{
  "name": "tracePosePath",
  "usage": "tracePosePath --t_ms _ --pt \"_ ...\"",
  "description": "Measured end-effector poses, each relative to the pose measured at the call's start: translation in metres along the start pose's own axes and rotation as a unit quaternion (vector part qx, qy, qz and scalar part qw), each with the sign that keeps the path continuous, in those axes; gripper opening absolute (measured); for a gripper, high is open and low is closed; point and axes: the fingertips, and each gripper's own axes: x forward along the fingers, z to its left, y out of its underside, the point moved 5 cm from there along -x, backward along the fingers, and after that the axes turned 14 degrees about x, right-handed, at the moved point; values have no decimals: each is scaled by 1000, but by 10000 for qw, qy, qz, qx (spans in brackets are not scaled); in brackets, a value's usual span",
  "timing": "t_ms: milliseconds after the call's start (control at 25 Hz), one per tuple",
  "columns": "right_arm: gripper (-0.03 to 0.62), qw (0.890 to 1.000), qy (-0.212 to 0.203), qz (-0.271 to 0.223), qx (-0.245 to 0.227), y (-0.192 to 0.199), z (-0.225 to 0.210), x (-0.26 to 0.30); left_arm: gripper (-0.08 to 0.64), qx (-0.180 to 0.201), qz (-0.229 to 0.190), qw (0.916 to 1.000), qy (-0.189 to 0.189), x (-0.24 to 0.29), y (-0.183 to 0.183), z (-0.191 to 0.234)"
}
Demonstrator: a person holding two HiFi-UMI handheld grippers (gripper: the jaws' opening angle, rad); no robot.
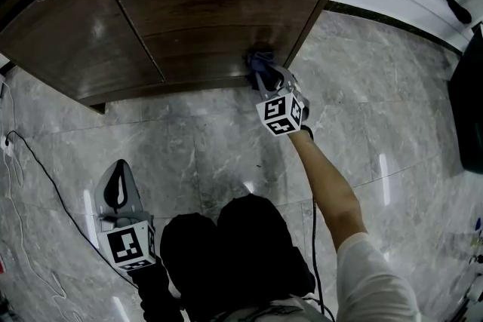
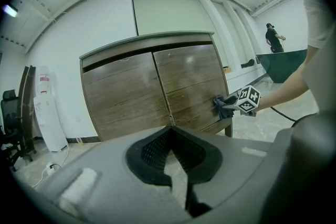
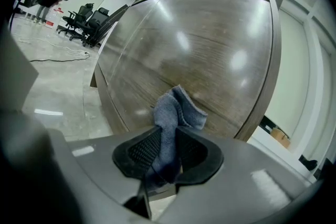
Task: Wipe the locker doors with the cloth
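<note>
Head view: locker [image 1: 211, 4] runs off the upper edge, so the top and left end are cut and the full doors aren't visible. Cloth [image 1: 255, 58] is mostly hidden behind the right claw [image 1: 262, 73] — only a blue bunch shows. Dark thing [image 1: 469, 105] at the right edge is cut off, can't identify it. Right gripper view: cloth's lower end is buried between the jaws. Left gripper view, upper right — distant person [image 2: 273, 38] too small for detail.
</note>
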Motion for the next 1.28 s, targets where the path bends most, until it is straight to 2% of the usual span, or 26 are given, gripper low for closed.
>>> tracePosePath --t_ms 560,1280 --pt "94 9975 227 -652 -175 -78 -9 -23 3 -164 -35 9998 -43 -7 9 3" --pt "94 9818 412 -1751 -610 -235 -27 -69 3 -374 -336 9985 203 -6 -7 -11"
